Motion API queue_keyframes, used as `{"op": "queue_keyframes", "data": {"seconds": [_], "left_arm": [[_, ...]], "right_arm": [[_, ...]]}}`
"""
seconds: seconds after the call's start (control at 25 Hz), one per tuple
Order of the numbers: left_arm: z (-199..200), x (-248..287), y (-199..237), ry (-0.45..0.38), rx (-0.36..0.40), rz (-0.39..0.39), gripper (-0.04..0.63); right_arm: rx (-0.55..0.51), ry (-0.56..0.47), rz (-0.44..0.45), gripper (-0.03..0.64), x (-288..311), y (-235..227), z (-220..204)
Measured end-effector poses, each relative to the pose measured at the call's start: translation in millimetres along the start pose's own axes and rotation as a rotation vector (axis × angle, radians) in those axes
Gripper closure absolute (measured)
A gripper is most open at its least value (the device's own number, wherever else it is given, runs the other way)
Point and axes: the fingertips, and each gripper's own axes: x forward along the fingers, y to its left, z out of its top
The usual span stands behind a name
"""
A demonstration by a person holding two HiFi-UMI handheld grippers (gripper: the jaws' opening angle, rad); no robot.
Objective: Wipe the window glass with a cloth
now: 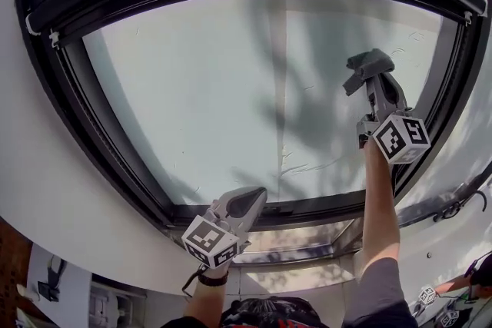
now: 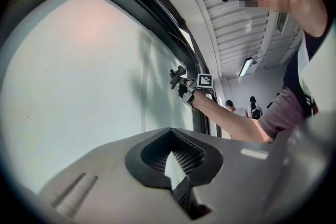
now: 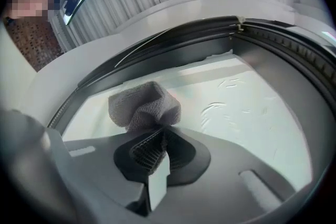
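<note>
Low by the window's bottom frame (image 1: 307, 208), the left gripper (image 1: 246, 202) hangs with its jaws clenched on nothing. Higher up, the right gripper (image 1: 376, 88) grasps a grey cloth (image 1: 367, 64) at the window glass (image 1: 215, 88), near the frame's right edge. Wide bare pane lies leftward.

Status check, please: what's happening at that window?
Right tool shut on grey cloth, up at window glass. Left tool shut, empty. Nothing in the way.

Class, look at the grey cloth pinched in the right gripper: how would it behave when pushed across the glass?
Probably floppy: the cloth bunches in soft folds at the right gripper. Likely light, since a small pinch holds it up. Its textured weave may grip the window glass rather than slide.
</note>
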Motion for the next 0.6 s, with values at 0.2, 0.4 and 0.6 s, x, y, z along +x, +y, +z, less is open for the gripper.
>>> {"op": "queue_keyframes", "data": {"seconds": [0.2,0.4,0.6], "left_arm": [[2,23,-18,-0.011,-0.017,-0.064,0.595],[0,38,-27,-0.02,-0.024,-0.102,0.595],[1,47,-31,-0.02,-0.04,-0.129,0.595]], "right_arm": [[-0.037,-0.003,-0.097,0.601,-18,-57,14],[0.011,-0.032,-0.226,0.603,-48,-123,26],[-0.021,-0.02,-0.248,0.603,-54,-138,24]]}}
